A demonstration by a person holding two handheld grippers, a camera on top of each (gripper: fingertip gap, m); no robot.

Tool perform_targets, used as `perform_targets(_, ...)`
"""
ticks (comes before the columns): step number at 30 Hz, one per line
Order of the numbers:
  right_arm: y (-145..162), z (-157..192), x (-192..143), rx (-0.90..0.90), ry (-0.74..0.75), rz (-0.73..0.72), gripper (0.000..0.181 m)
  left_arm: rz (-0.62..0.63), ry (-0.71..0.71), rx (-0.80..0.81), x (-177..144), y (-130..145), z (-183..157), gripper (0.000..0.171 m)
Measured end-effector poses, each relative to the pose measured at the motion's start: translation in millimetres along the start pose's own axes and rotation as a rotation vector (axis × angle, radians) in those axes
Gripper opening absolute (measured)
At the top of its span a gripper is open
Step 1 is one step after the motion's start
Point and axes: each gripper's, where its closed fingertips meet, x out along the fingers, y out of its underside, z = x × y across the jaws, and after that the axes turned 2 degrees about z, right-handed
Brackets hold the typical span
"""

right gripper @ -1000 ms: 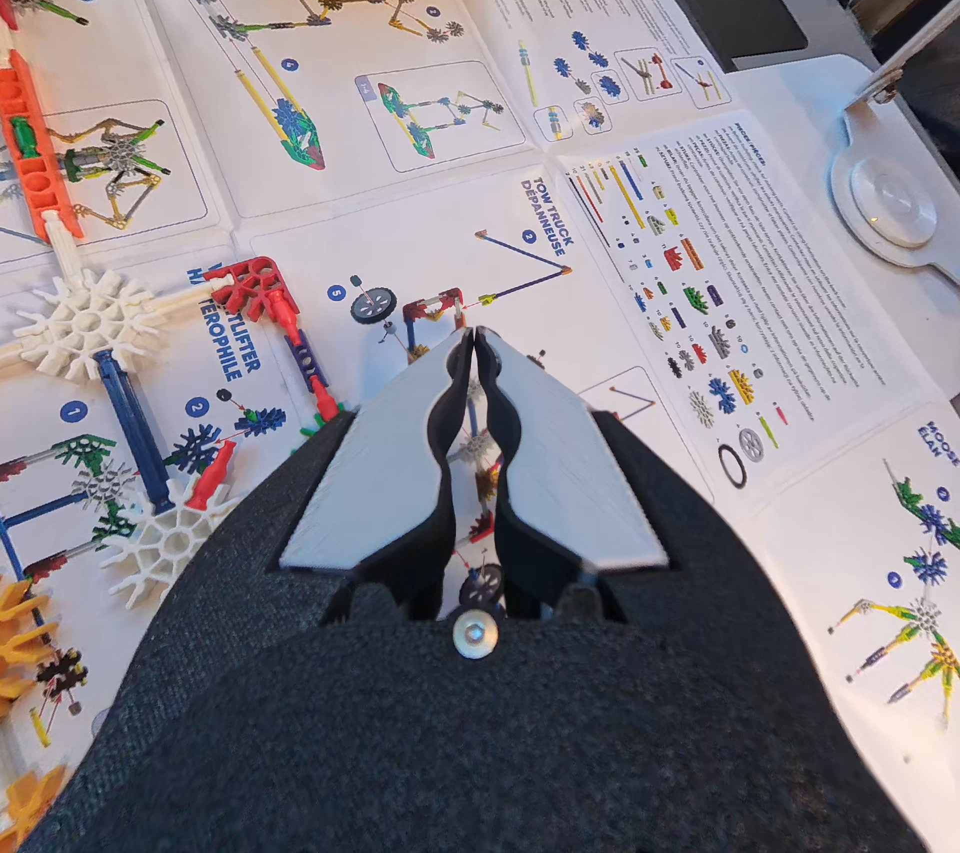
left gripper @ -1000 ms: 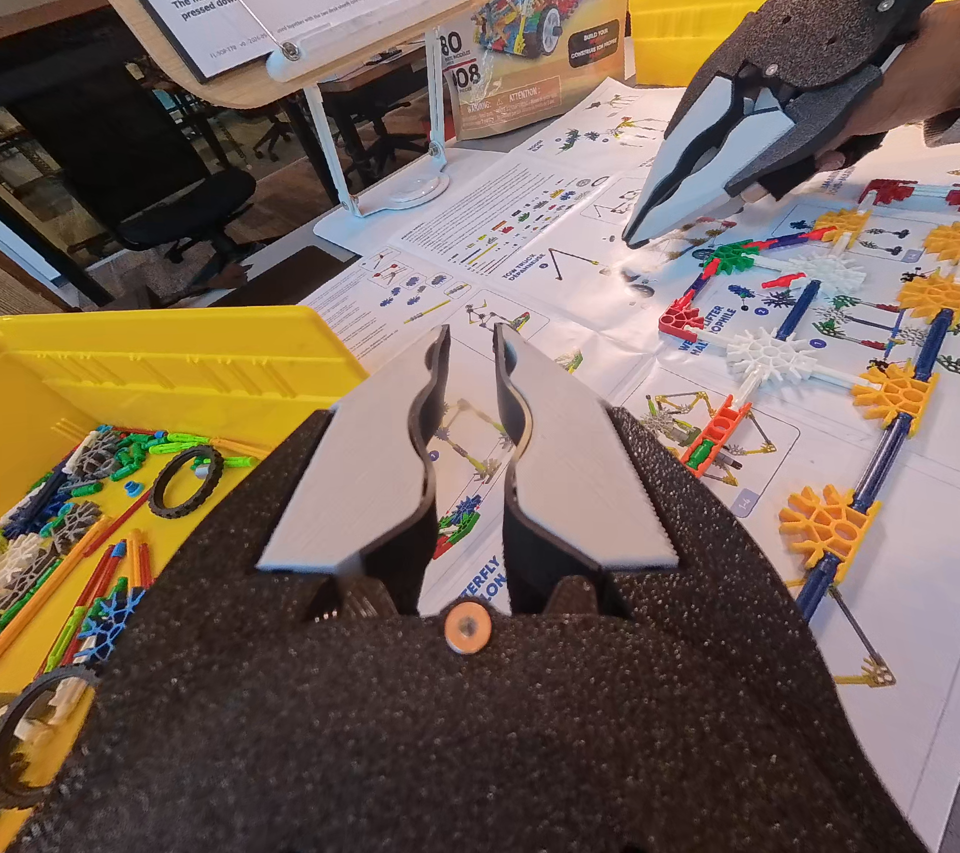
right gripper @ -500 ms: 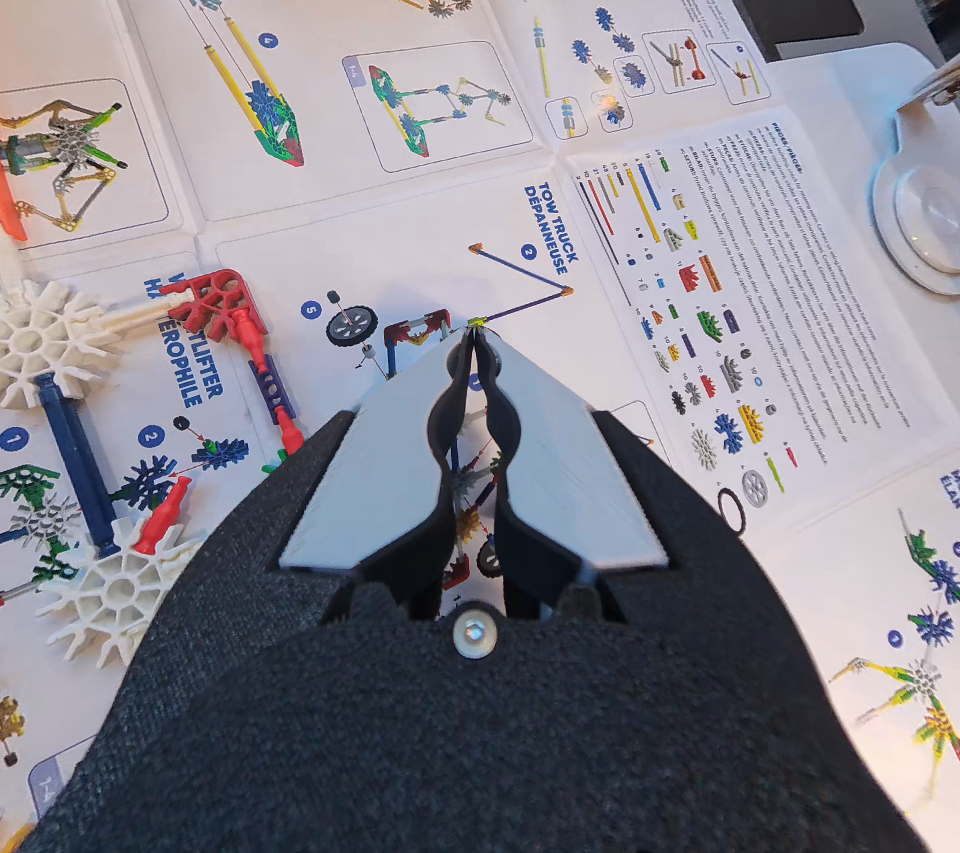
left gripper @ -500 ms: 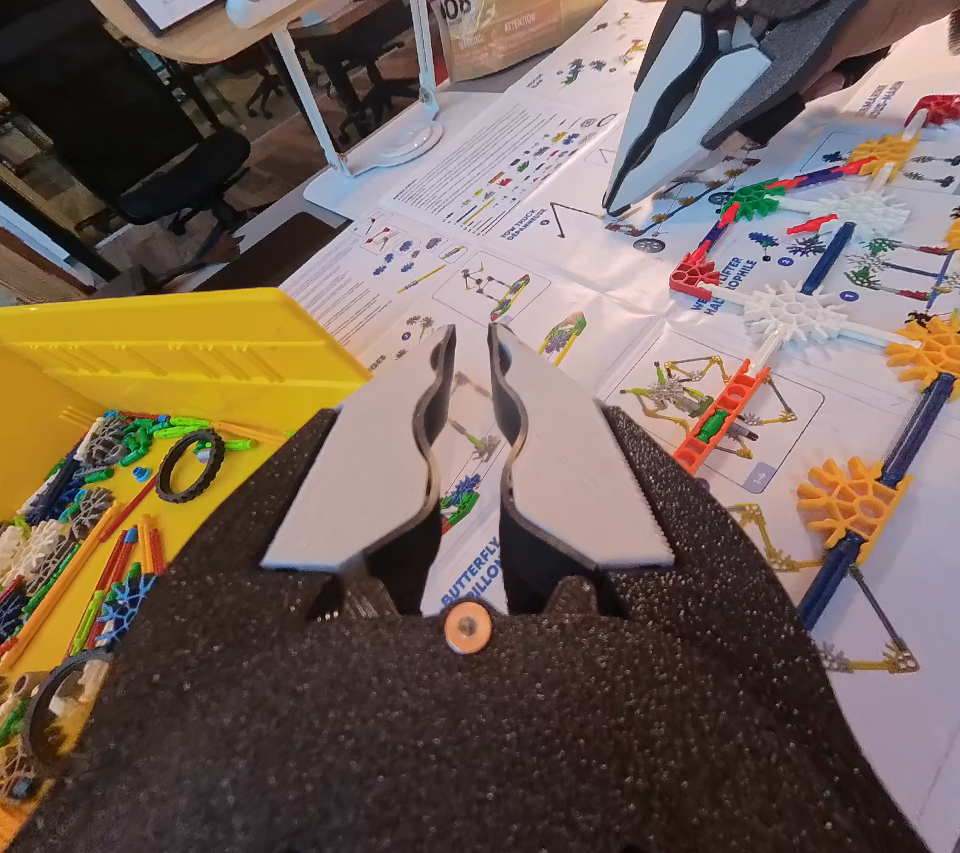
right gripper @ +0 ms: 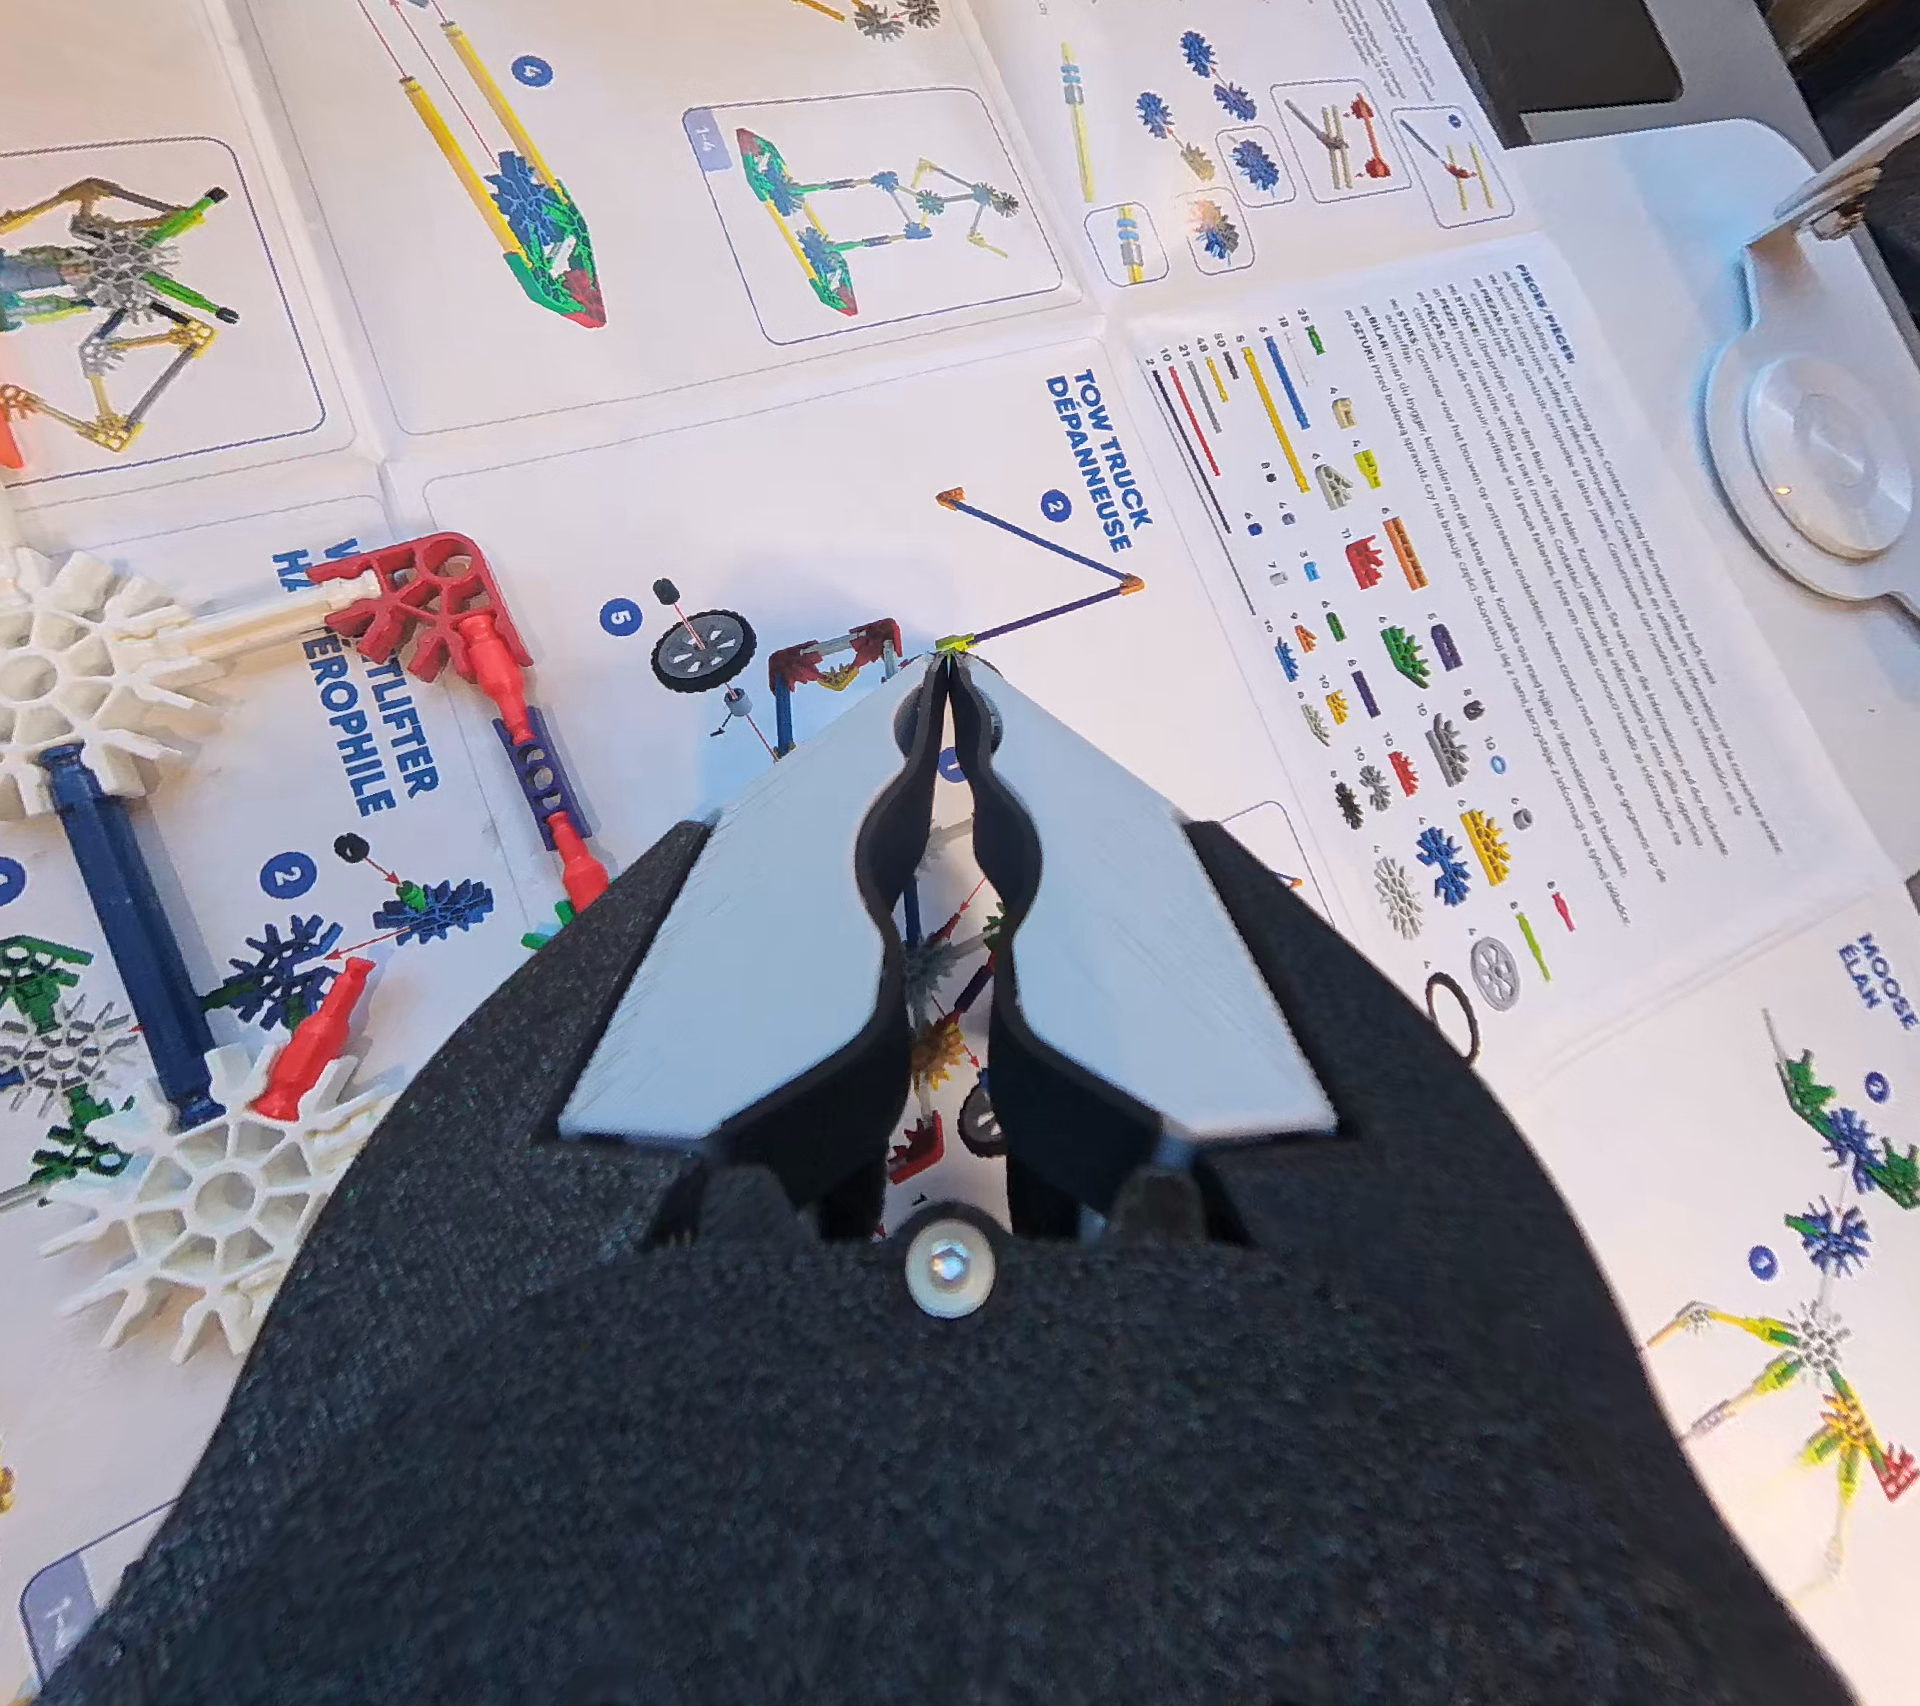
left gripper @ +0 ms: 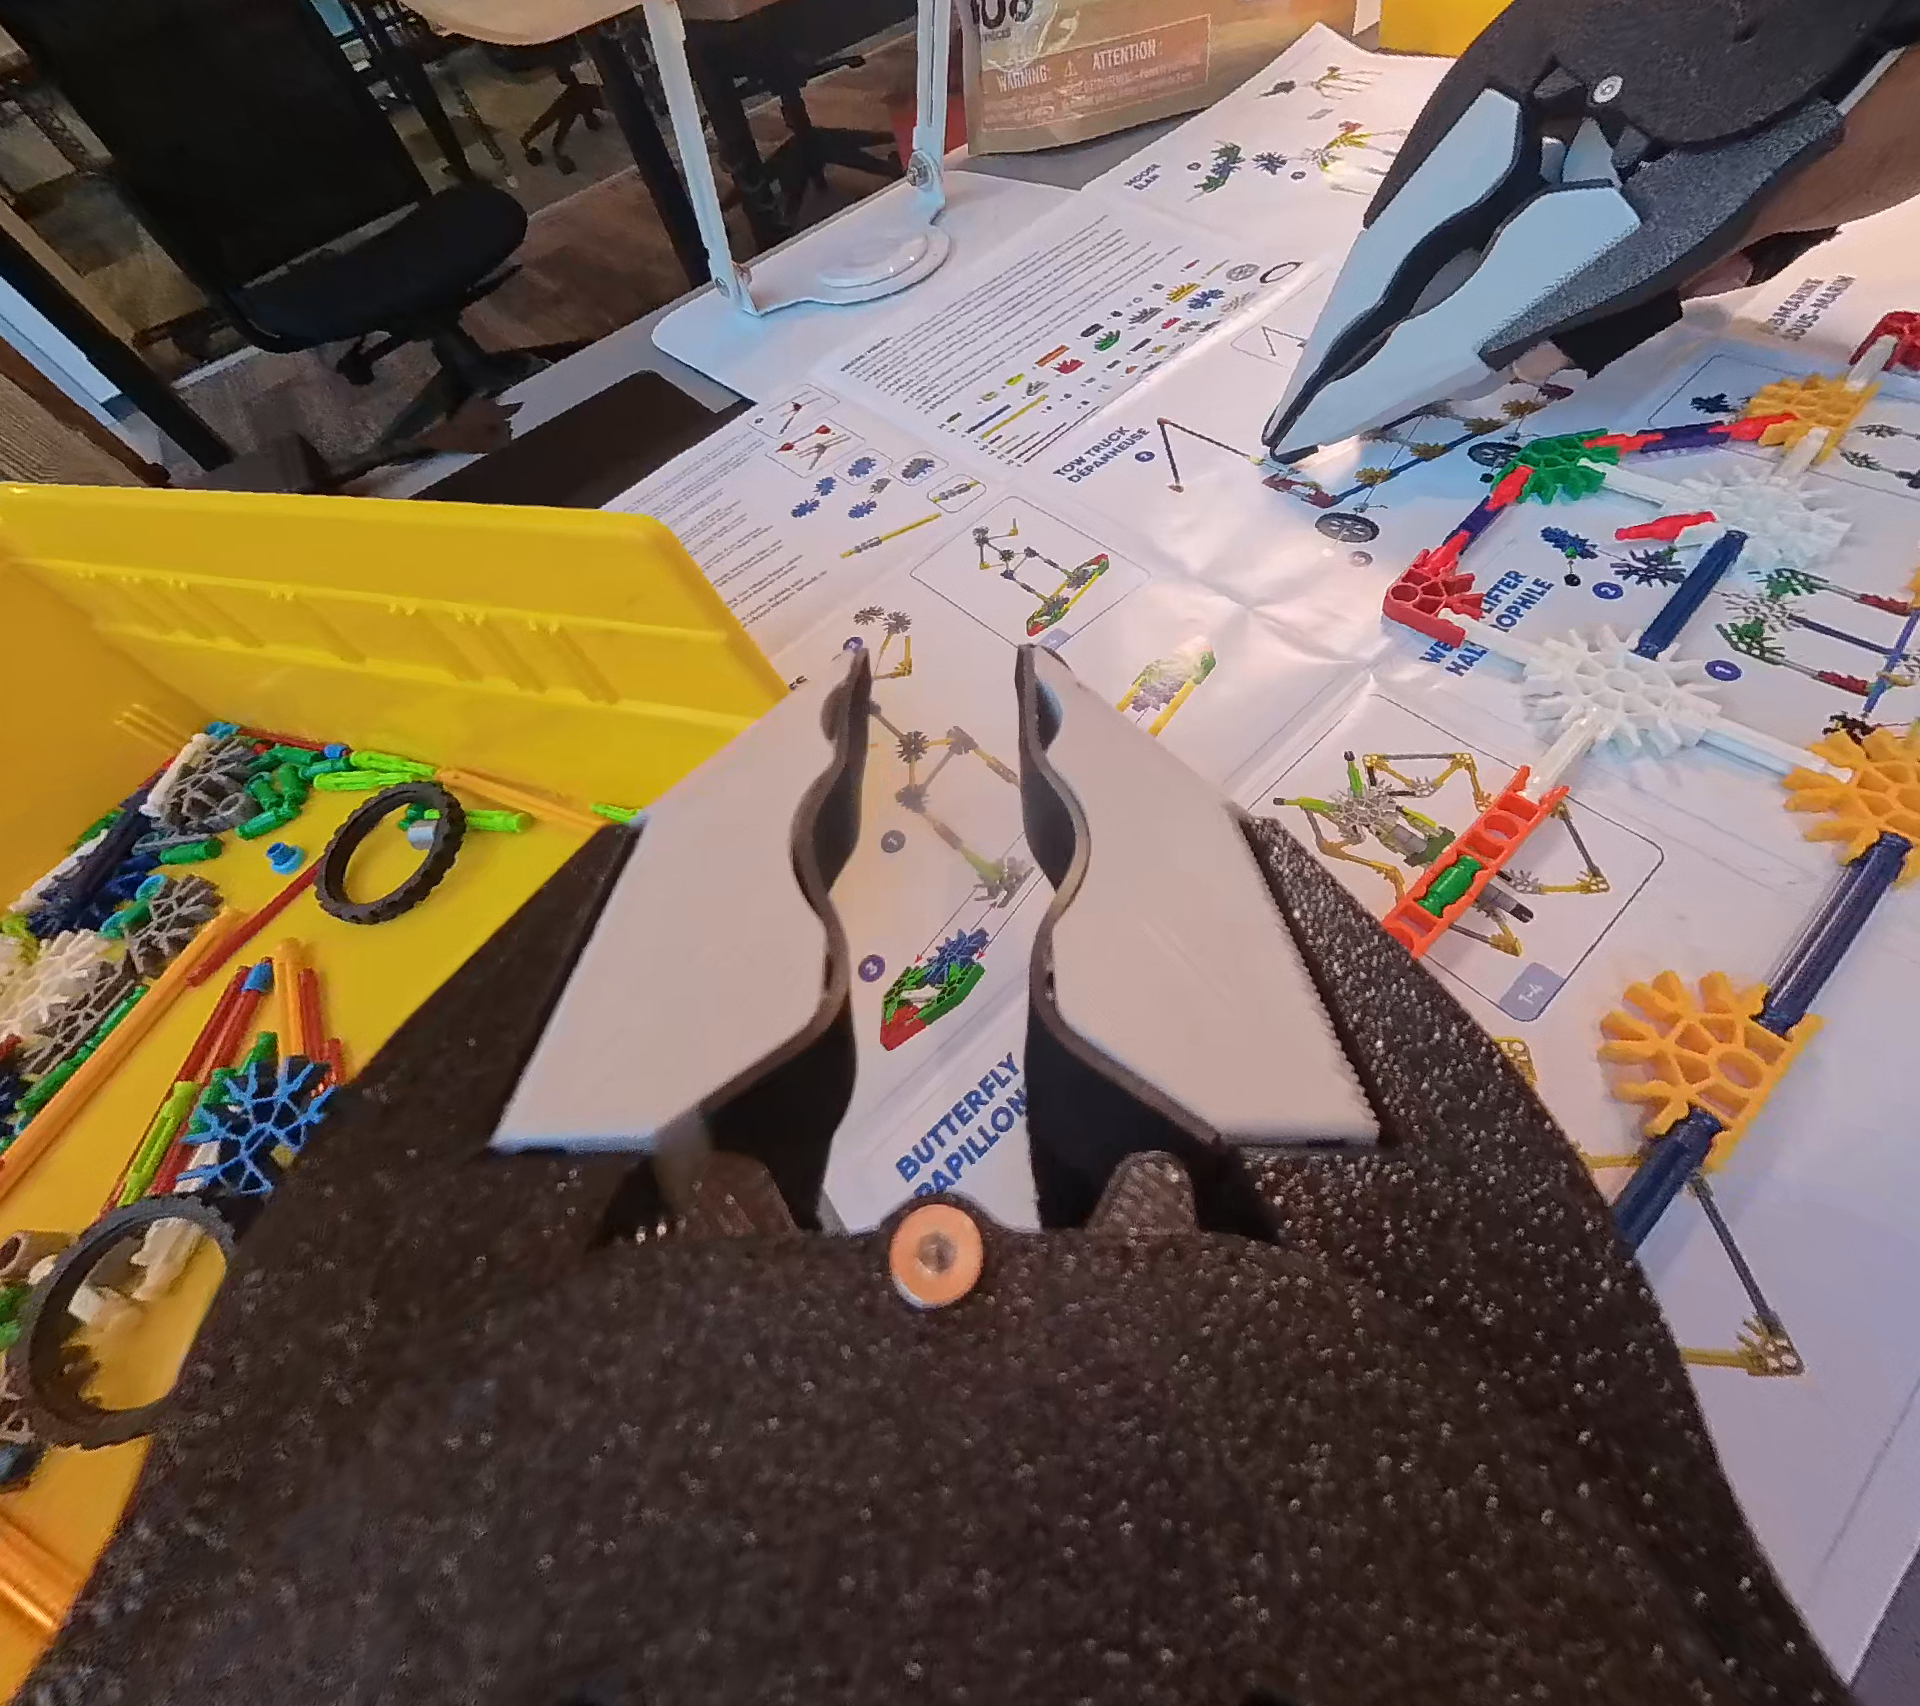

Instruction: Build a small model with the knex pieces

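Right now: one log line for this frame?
left gripper: open, empty, beside yellow bin | right gripper: shut, tips on instruction sheet

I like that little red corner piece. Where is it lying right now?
The red corner piece lies on the instruction sheet, left of the right tongs in their view, joined by a white rod to a white snowflake connector.

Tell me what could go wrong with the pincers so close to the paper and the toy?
The right gripper, shut, has its tip at the instruction sheet; pushing could crease or drag it. That might shift the toy frame lying on the sheet. The left gripper, open, hangs beside the yellow bin and could bump its rim.
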Motion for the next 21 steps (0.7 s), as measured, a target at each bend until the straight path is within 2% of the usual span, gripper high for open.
perform_targets(5, 0.0, -0.1, -0.1, -0.009, 0.016, -0.008, 0.000, 0.014, -0.010, -0.020, 1.5, 2.2, 2.5, 0.044)
perform_targets(21, 0.0, -0.4, -0.4, -0.029, 0.049, -0.017, 0.000, -0.005, -0.023, -0.022, -3.0, -3.1, 4.7, 0.045)
